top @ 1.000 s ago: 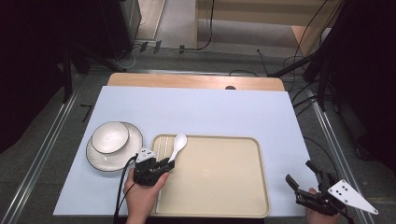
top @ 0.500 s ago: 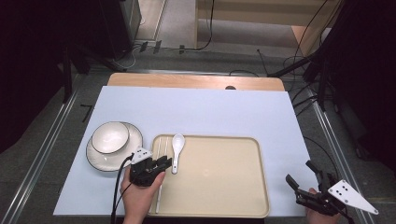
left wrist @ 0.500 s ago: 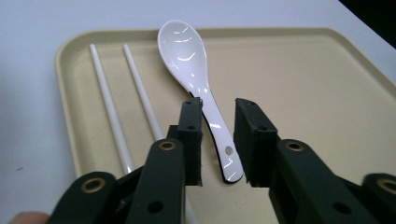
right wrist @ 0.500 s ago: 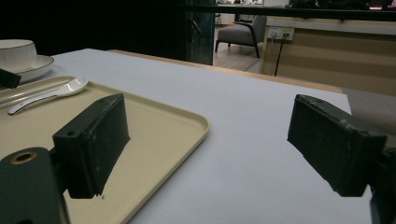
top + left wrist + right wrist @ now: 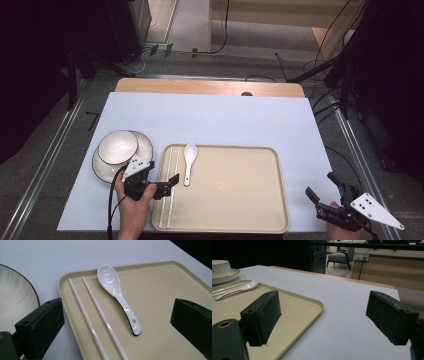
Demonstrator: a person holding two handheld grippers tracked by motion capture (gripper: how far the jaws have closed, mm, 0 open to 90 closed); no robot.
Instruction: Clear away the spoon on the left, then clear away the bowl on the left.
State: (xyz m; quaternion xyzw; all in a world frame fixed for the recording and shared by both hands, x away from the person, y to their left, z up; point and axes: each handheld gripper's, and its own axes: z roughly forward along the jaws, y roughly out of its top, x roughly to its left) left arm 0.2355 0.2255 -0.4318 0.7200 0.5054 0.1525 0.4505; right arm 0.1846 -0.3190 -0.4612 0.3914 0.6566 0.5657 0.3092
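White-covered counter carries a beige plastic tray where a white ceramic spoon lies released beside two white chopsticks; the left gripper, fingers just opened wide and empty, could nudge them while withdrawing.

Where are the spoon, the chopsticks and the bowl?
spoon (image 5: 110, 280), left gripper view, on its scoop.
chopsticks (image 5: 98, 305), left gripper view, middle of the right stick.
bowl (image 5: 118, 147), high view, on its inside.
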